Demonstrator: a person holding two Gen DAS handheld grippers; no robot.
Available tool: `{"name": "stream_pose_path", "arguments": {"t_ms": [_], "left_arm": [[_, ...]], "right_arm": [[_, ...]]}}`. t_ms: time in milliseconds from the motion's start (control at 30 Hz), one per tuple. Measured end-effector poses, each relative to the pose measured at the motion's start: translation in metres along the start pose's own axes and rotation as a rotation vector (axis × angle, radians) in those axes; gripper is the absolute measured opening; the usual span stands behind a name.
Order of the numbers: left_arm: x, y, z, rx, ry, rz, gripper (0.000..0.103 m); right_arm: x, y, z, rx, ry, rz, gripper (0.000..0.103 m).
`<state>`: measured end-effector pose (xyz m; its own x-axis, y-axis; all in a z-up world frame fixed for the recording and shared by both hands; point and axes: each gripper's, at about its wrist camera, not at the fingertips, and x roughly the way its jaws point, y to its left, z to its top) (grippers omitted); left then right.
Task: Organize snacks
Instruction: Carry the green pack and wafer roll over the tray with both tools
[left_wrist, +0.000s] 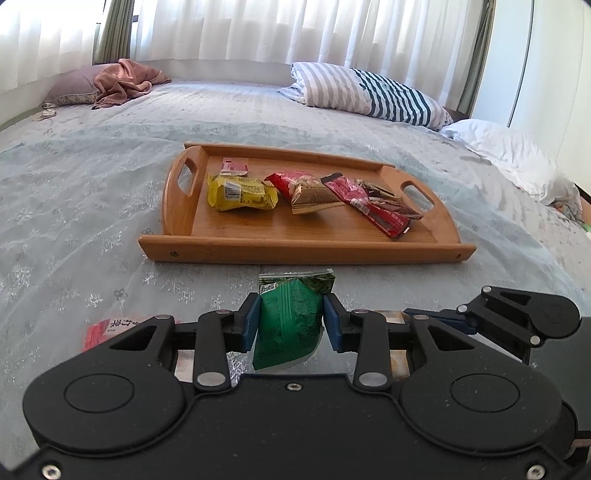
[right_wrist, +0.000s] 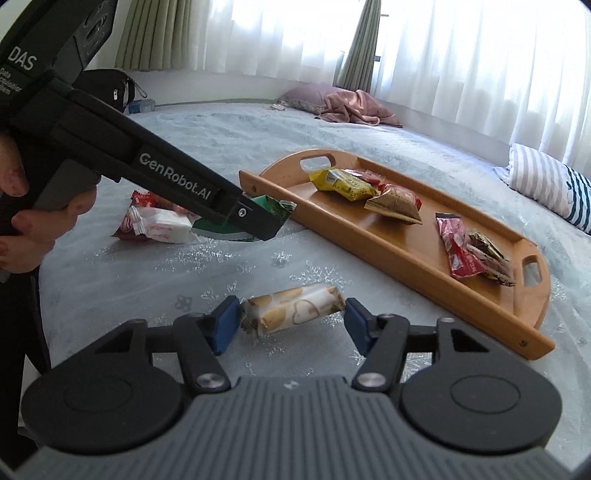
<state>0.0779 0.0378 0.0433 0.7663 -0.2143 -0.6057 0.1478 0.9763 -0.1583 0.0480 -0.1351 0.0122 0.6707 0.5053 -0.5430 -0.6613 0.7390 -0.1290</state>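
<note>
My left gripper (left_wrist: 291, 314) is shut on a green snack packet (left_wrist: 288, 325), holding it upright just above the bed, in front of the wooden tray (left_wrist: 303, 251). In the right wrist view the same gripper (right_wrist: 266, 229) comes in from the left with the green packet (right_wrist: 275, 205) near the tray's corner. My right gripper (right_wrist: 290, 323) is open around a cream and gold packet (right_wrist: 295, 310) lying on the bed. Its pads sit at the packet's two ends without squeezing it. The tray holds a yellow packet (left_wrist: 240, 192), a red-brown one (left_wrist: 306, 194) and a red stick (left_wrist: 369, 206).
White and red packets (right_wrist: 162, 225) lie on the bed behind the left gripper, held by a person's hand (right_wrist: 22, 221). A striped pillow (left_wrist: 369, 92), a white pillow (left_wrist: 509, 155) and a pink cloth (left_wrist: 125, 81) lie at the far side. Curtains hang behind.
</note>
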Motion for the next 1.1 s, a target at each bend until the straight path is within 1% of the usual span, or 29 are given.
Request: {"name": "stream_pose_path", "arguments": {"t_ms": [167,300,467,633,867,1100], "left_arm": [[-0.002,0.0,0.011,-0.005,-0.018,-0.002,0.035],[-0.004,-0.004,0.024,0.012,-0.062,0.018,0.035],[-0.003,-0.006,0.046,0.004,-0.104,0.019,0.035],[0.003,-0.01,0.069,0.019,-0.145,0.045,0.035],[0.023,-0.015,0.094,0.012,-0.156,0.072,0.035],[0.057,-0.014,0.116,0.007,-0.147,0.091,0.035]], "right_arm": [[-0.006,-0.01,0.004,0.045,-0.019,-0.037,0.064],[-0.011,-0.025,0.011,0.087,-0.041,-0.088,0.064],[-0.017,-0.05,0.024,0.149,-0.077,-0.162,0.064],[-0.018,-0.078,0.037,0.241,-0.108,-0.225,0.064],[-0.007,-0.115,0.046,0.377,-0.126,-0.277,0.064],[0.007,-0.138,0.053,0.423,-0.138,-0.327,0.064]]}}
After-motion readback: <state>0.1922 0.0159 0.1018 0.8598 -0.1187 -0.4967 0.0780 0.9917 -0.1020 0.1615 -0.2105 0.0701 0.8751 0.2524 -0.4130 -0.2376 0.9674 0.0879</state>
